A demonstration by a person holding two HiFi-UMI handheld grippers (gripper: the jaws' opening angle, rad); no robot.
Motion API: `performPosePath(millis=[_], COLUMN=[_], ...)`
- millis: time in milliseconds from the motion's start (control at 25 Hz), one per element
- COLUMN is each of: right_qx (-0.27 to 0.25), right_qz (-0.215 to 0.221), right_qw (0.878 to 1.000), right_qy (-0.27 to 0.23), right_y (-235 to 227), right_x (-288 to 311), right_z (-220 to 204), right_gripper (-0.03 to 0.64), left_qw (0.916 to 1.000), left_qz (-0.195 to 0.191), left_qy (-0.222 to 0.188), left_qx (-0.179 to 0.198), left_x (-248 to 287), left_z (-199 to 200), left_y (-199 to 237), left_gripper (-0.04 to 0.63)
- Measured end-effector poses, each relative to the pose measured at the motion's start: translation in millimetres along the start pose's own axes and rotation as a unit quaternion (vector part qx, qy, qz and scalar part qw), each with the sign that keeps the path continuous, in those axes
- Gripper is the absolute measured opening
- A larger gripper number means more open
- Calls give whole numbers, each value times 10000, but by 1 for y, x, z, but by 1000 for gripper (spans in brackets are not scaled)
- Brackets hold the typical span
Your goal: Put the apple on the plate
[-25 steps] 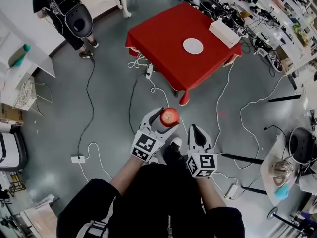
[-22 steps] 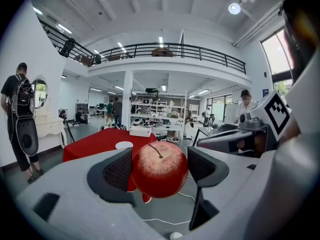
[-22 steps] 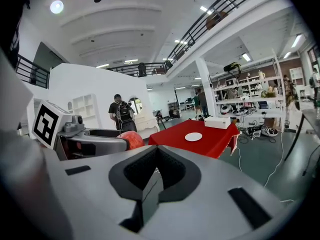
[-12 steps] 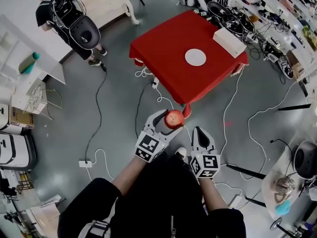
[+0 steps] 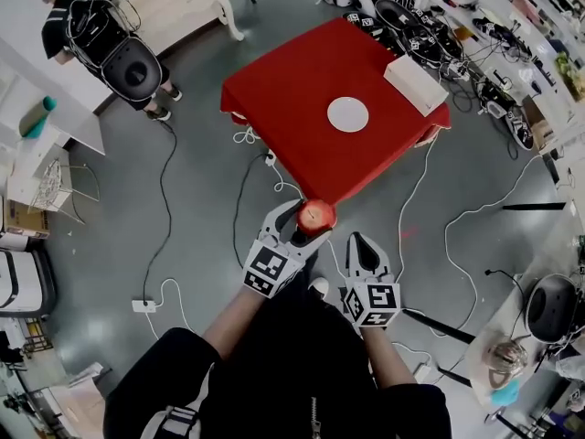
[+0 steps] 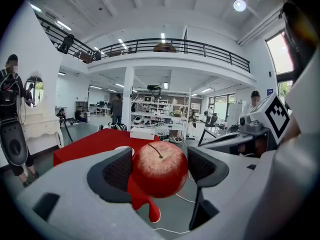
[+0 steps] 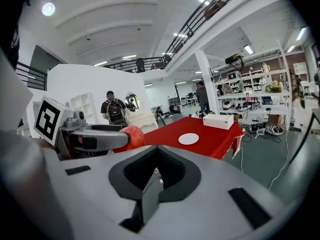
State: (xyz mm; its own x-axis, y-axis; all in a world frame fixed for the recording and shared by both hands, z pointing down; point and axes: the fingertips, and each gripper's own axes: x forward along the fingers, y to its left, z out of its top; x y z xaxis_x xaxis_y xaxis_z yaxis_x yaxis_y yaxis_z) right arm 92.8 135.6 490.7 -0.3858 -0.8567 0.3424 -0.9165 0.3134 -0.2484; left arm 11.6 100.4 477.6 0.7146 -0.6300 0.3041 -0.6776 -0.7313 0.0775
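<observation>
1. Left gripper view shows the apple (image 6: 159,170) clamped between the two fingers (image 6: 116,173) of your left gripper (image 5: 309,221), stem up, with a pad on each side. It hangs in the air over the floor, short of the near corner of the red worktop (image 5: 283,99).
2. Your right gripper (image 7: 154,175) has its fingers together on nothing. Leave it low and off to the side so it won't crowd the set-down.
3. The plate (image 5: 348,114) lies near the middle of the worktop, well apart from the apple, so the step in hand looks to be the carry. Step closer rather than stretch, and mind the cables (image 5: 239,186) on the floor by the worktop's near edge.
4. Come at the plate from the near side, clear of the white box (image 5: 416,82) beyond it.
5. Lower the apple stem-up until it touches the plate's middle, then part the fingers slowly. A round apple will likely roll if it is dropped or let go off-centre.
</observation>
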Motion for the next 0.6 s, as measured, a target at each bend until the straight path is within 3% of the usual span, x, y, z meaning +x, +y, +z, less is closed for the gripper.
performPosePath(millis=[600], right_qx=[-81], right_qz=[-167], right_qw=[9995], right_qy=[245], right_y=[-55], right_x=[167], right_z=[71], right_gripper=[9], left_qw=[9993], left_qz=[-342], left_qy=[88], left_qx=[-82], left_x=[139], left_z=[35], left_y=[143], left_gripper=[350])
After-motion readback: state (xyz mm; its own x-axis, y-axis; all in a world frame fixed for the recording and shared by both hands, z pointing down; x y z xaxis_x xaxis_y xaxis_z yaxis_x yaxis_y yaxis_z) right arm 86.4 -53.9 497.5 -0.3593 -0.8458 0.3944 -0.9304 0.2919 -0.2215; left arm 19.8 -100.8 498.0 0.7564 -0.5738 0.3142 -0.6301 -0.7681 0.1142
